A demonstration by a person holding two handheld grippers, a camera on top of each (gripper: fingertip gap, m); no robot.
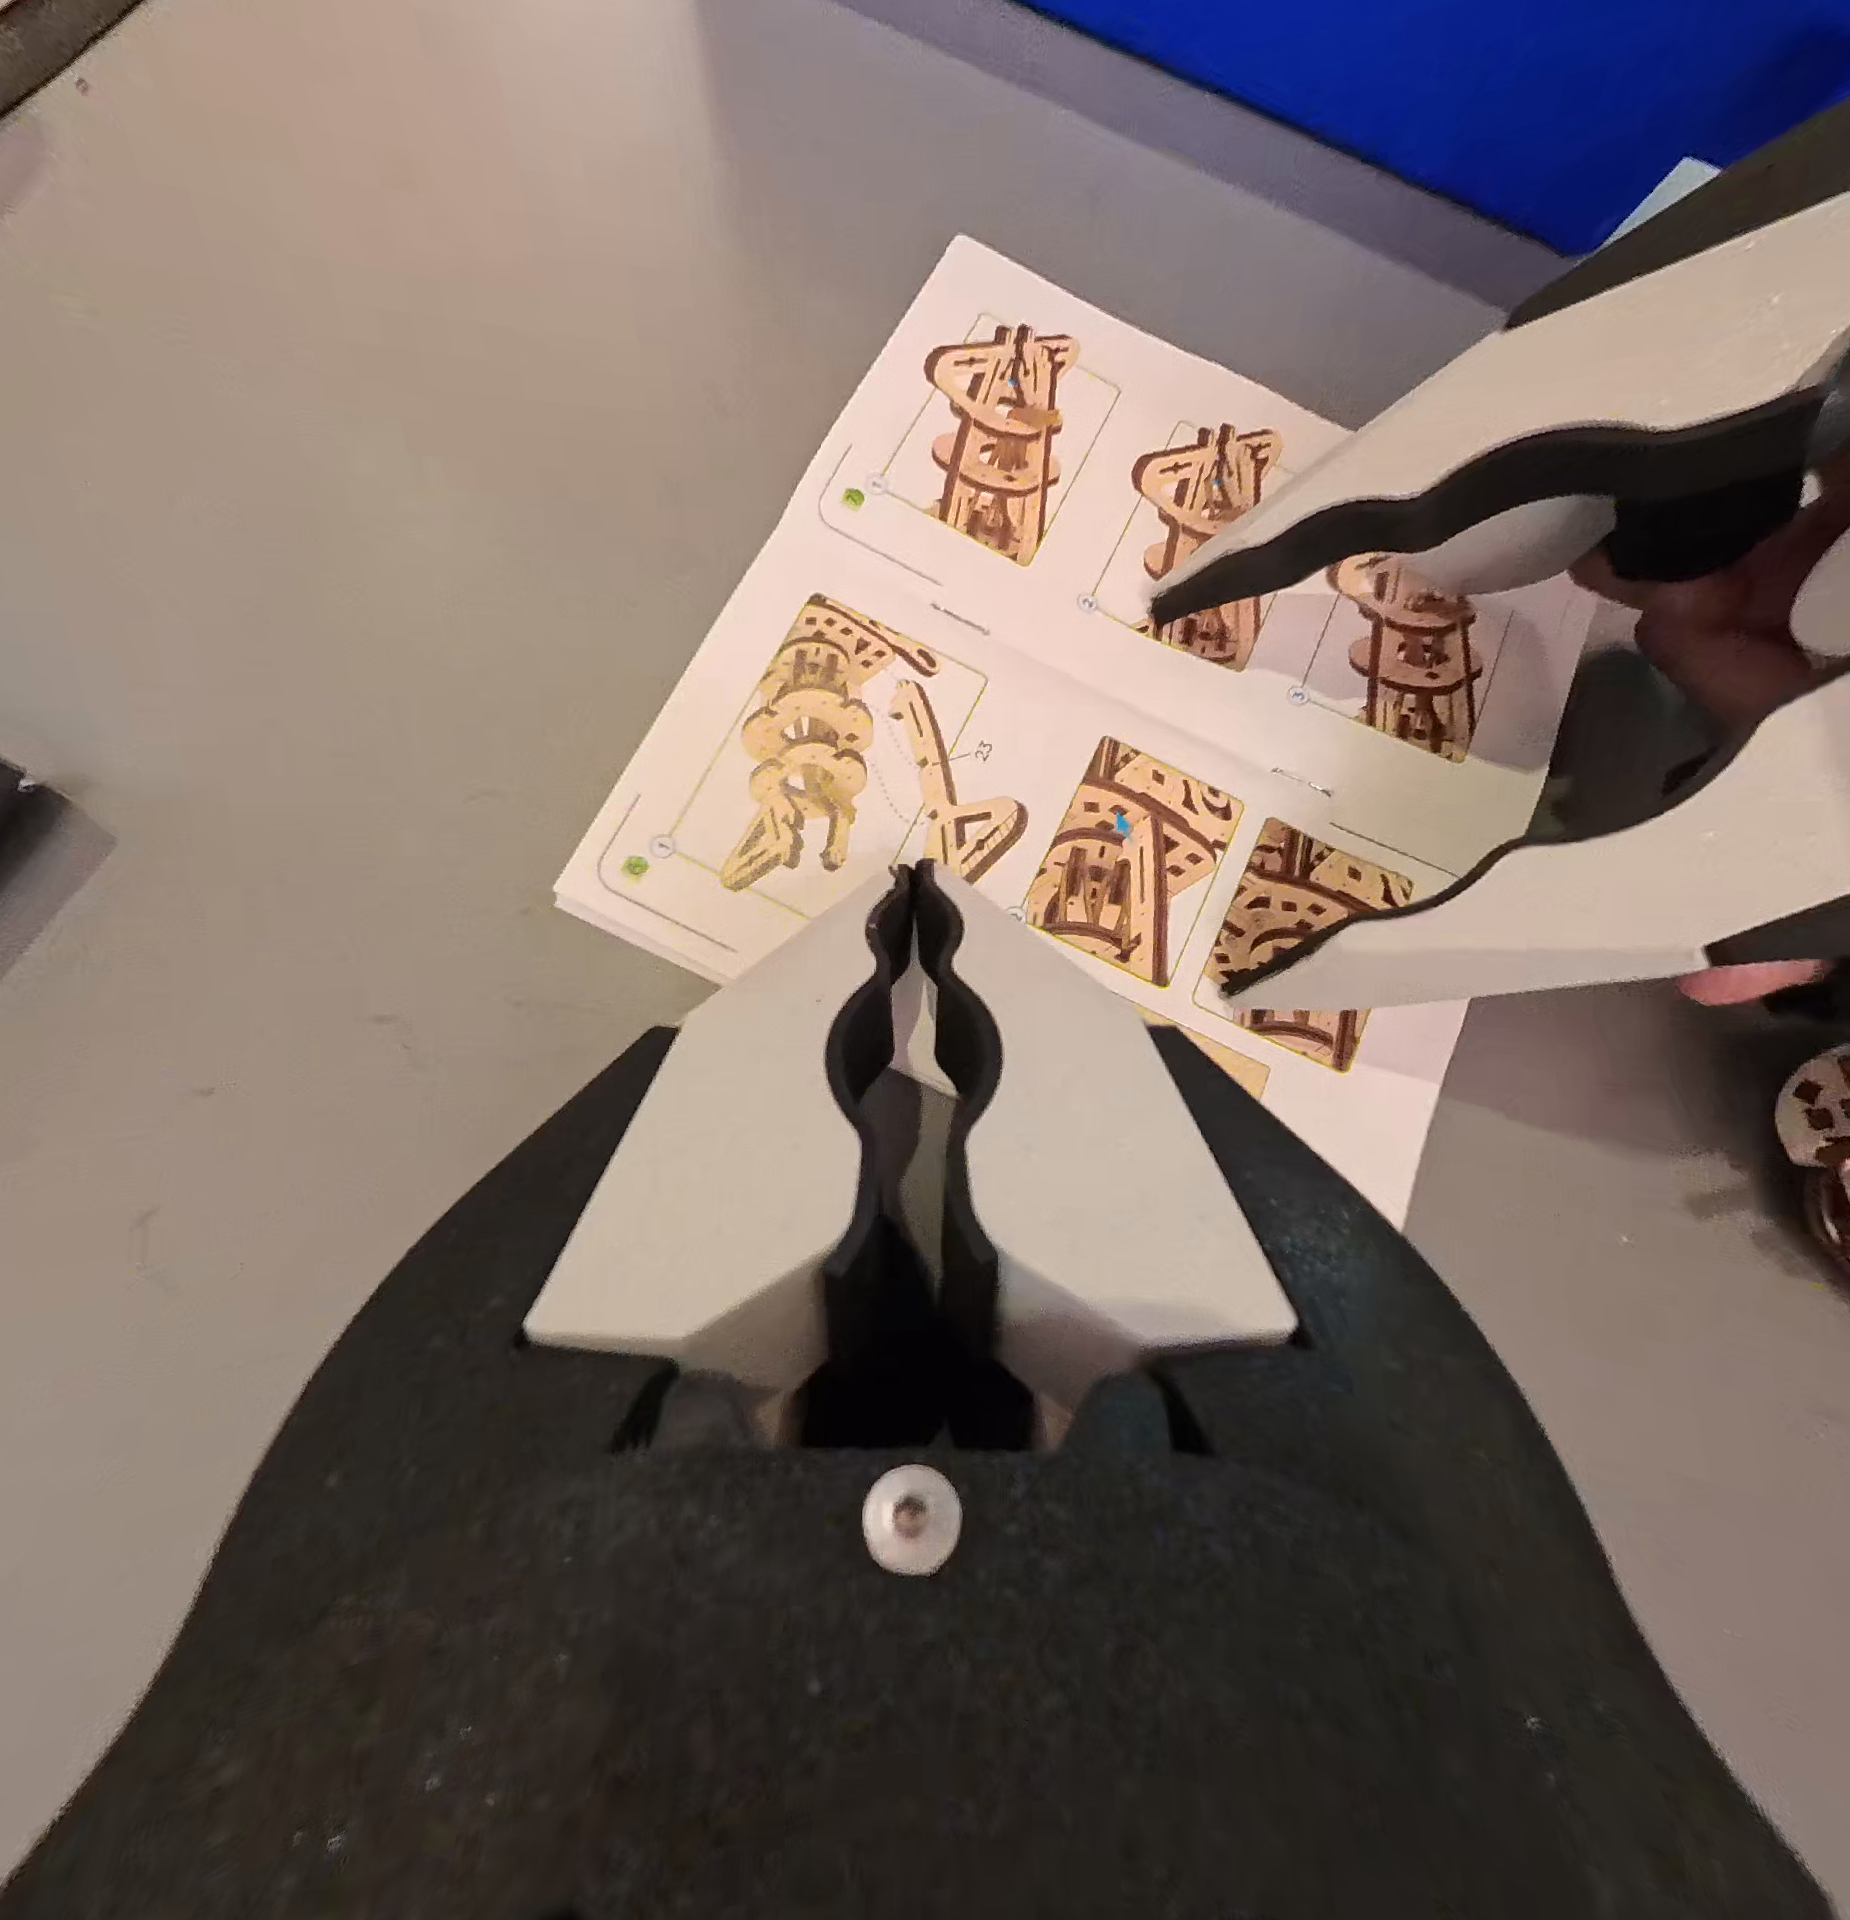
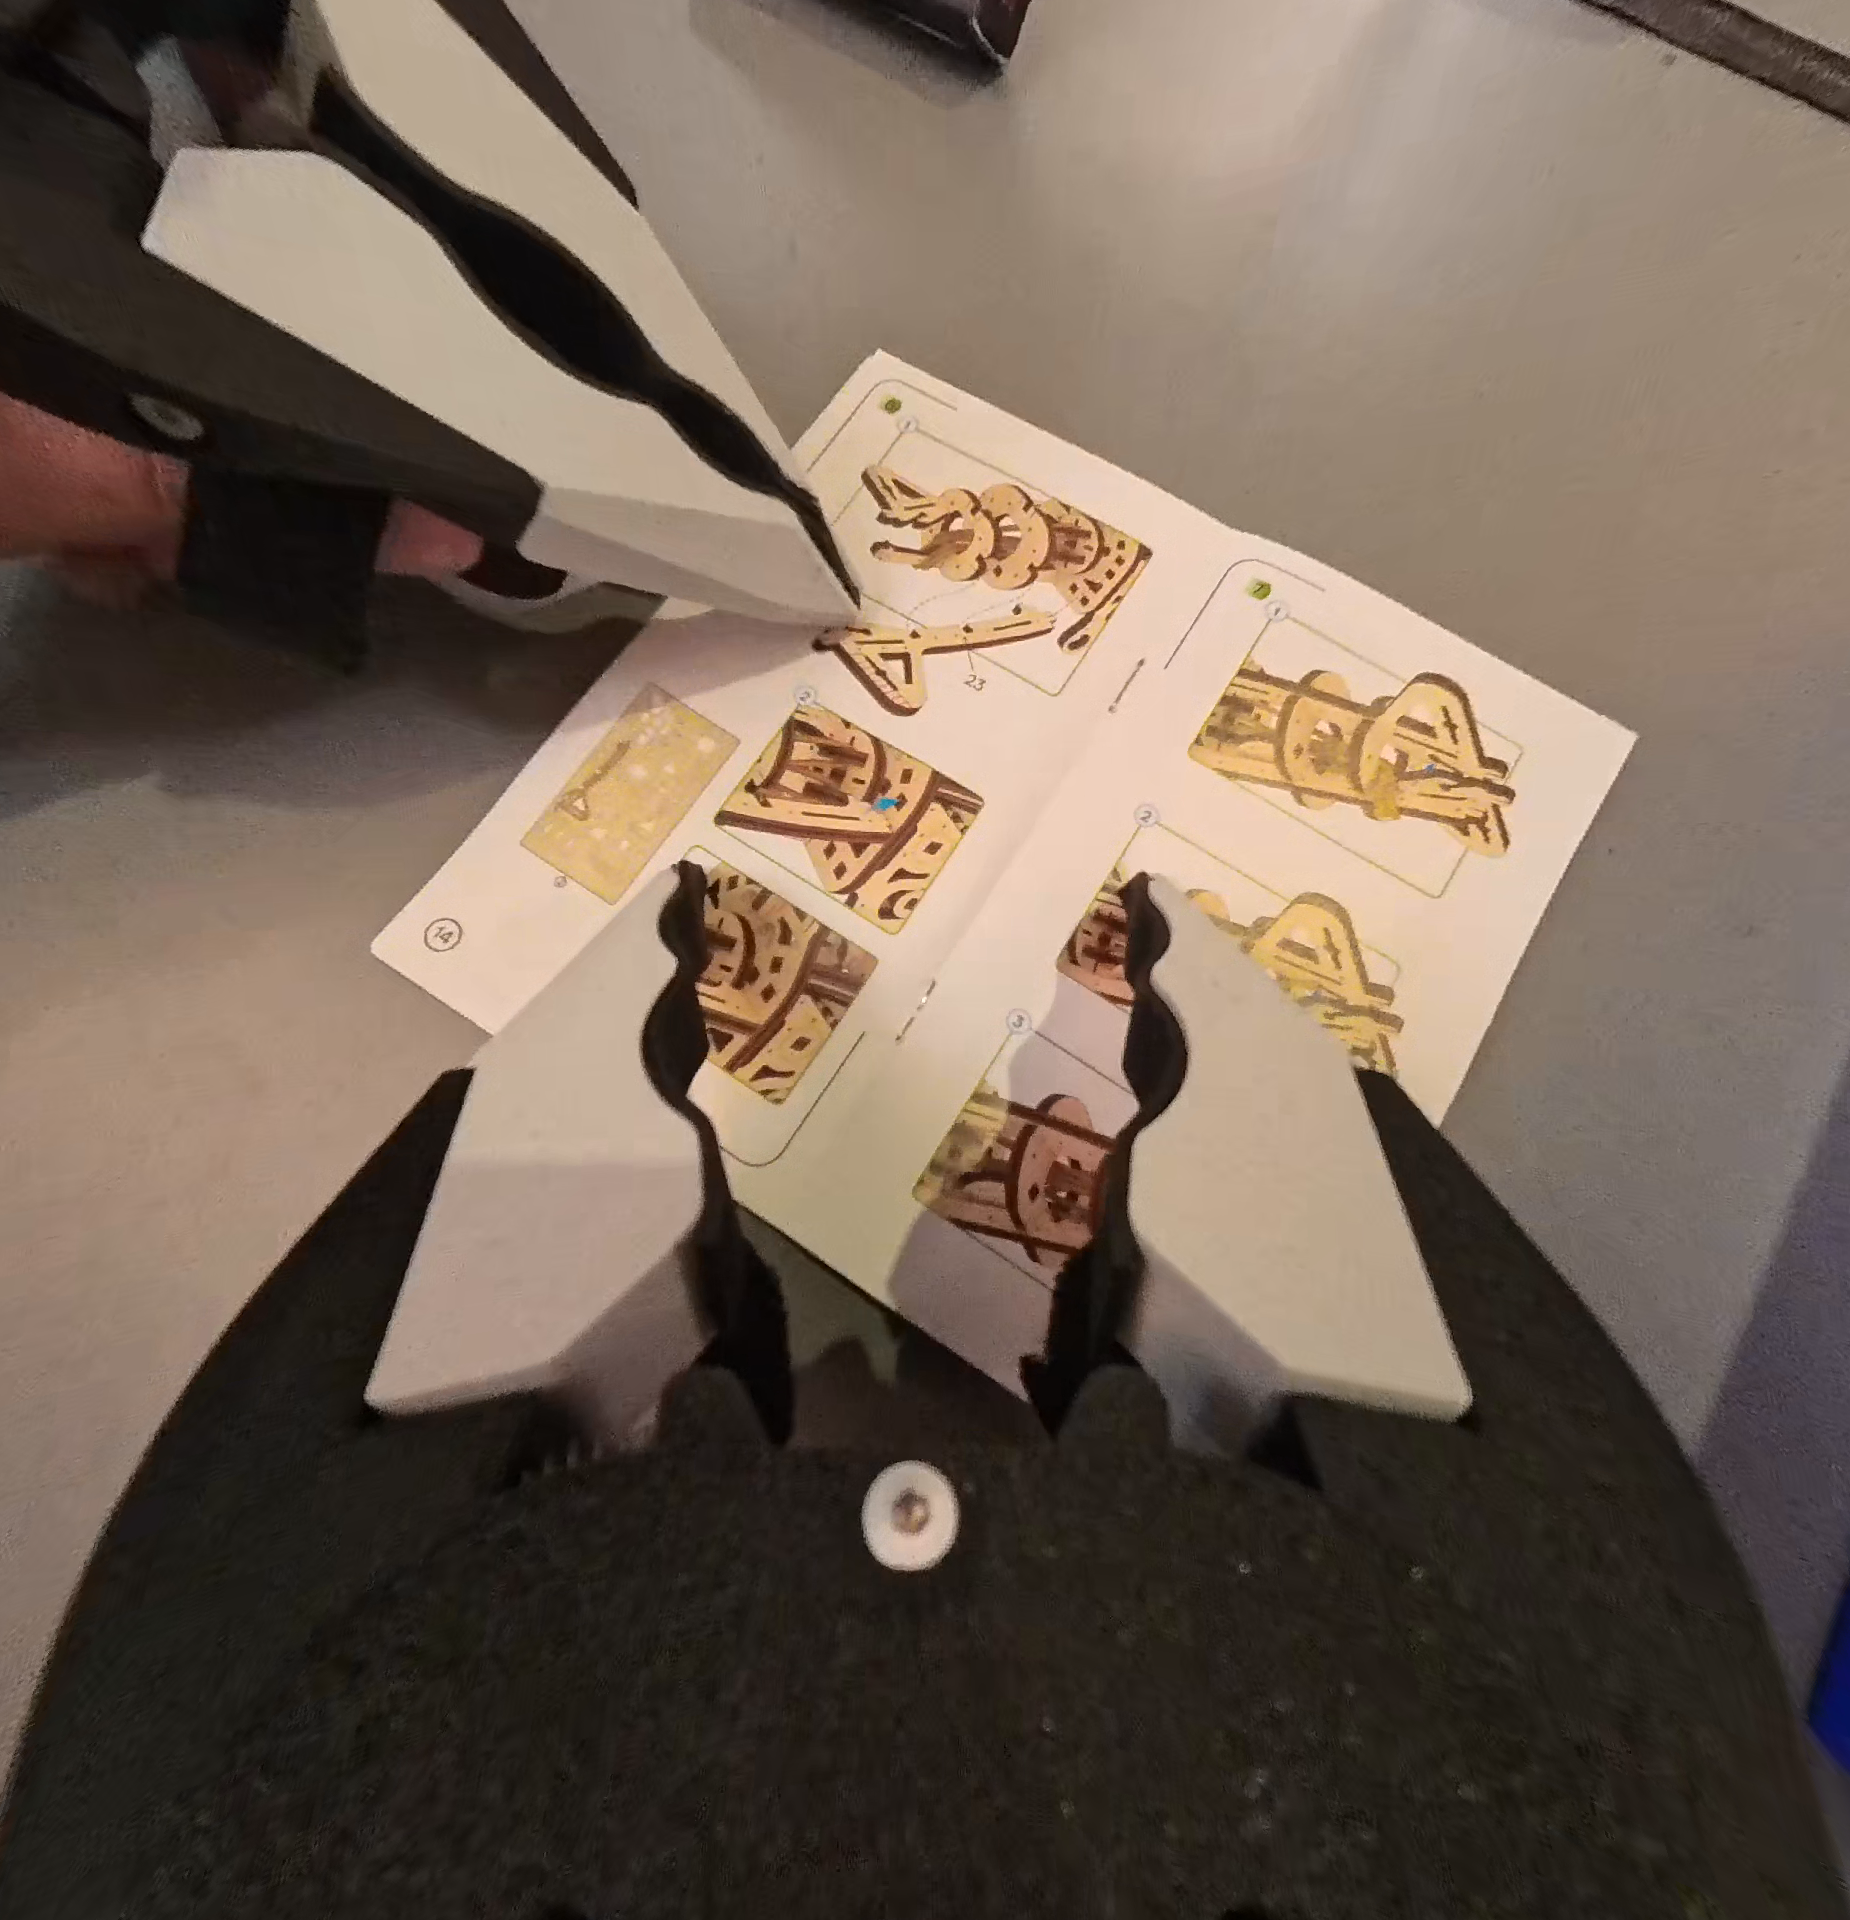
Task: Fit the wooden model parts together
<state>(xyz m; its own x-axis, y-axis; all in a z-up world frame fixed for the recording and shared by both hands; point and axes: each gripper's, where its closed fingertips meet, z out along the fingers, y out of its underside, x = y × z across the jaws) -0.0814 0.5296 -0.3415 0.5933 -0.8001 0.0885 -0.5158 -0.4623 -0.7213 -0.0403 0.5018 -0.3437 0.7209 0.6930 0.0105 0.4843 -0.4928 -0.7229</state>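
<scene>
Grey tabletop (image 1: 329,520) carries an open instruction booklet (image 2: 1056,665). Left gripper (image 1: 913,873) is pinched closed, empty, tips over the booklet's edge. Right gripper (image 2: 905,883) gapes wide above it. Wooden model (image 1: 1835,1153) sits beyond the booklet's right side.

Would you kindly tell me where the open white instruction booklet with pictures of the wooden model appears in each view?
Left wrist view: open white instruction booklet, centre-right on the grey table, beyond the shut left gripper.
Right wrist view: booklet, centre, beneath the open right gripper.
Shared landmark: the booklet's centre fold.
</scene>
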